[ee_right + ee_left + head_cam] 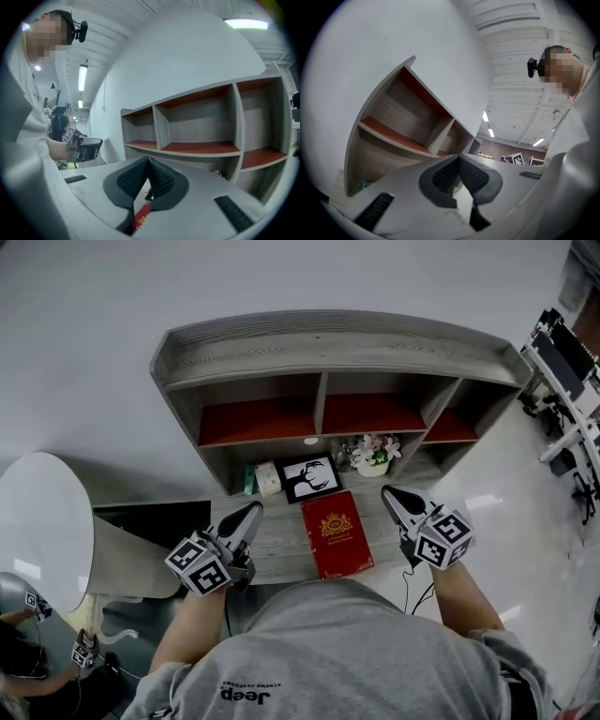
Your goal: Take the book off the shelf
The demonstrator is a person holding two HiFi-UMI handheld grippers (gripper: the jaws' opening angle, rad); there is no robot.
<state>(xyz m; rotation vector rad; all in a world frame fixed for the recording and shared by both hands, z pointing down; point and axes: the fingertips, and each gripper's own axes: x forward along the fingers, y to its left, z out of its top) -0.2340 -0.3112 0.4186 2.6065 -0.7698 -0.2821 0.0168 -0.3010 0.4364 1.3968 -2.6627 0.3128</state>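
A red book (336, 532) with a gold crest lies flat on the grey wooden ledge (281, 545) in front of the shelf unit (328, 343). The unit's upper red-lined compartments stand empty in the head view. My left gripper (253, 510) hovers left of the book, apart from it, its jaws shut with nothing between them. In the left gripper view the closed gripper (458, 157) faces the shelf (401, 122). My right gripper (387, 491) hangs right of the book, shut and empty. Below the closed right gripper (149, 161) a strip of the book (142, 218) shows.
Under the lower shelf stand a framed deer picture (310, 477), a flower pot (373, 456) and a small teal box (250, 480). A white round table (42, 512) is at the left, racks of equipment (572, 362) at the right. Another person (28, 652) sits lower left.
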